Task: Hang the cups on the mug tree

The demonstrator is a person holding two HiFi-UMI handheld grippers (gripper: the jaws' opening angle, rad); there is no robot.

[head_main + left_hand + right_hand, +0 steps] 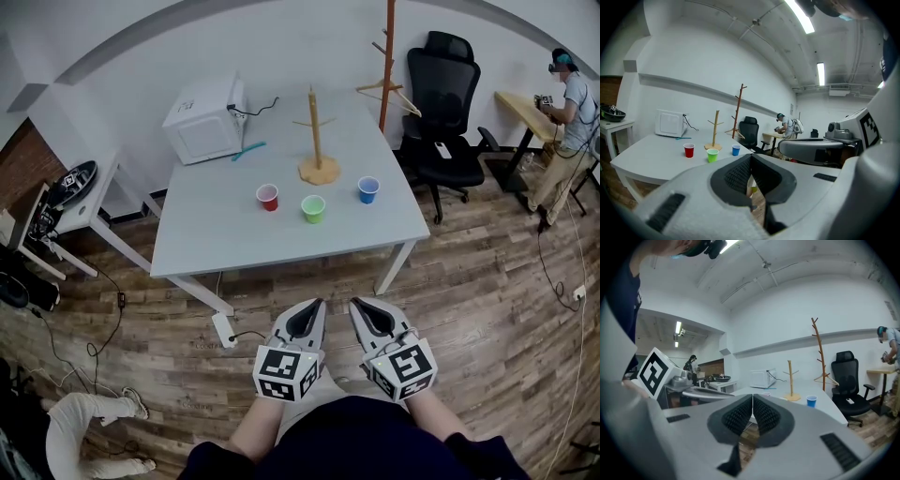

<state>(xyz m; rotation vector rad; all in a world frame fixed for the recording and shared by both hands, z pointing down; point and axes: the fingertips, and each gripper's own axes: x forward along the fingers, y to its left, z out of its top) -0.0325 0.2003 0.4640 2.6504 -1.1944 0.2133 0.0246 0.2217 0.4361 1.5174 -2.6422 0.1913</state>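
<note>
Start position, nothing picked up yet.

- The mug tree [316, 131] stands upright on the far half of the desk [216, 244], its pegs bare.
- Three cups stand at its foot, on the side facing the person: red cup [267, 197] to the tree's left, green cup [313, 208] straight in front of it, blue cup [368, 189] to its right. All are mouth up, apart from one another and near the base, apparently laid out so that each is a short carry to a peg. Whether they have handles I cannot tell.
- The left gripper [317, 303] and right gripper [357, 302] are held side by side close to the person's body, well short of the tree and off the desk altogether, over the wooden floor.
- The left fingers [736, 176] are pressed together with nothing between them; only floor shows below the pads. The right fingers [738, 417] are the same, closed tip to tip and empty.
- Both point roughly toward the tree (a ready pose, I judge, not a reach).
- A white appliance [206, 117] sits behind and left of the tree; it looks clear of the working path.

Next, as I read it: open one pair of fingers and go in for the nearest cup.
</note>
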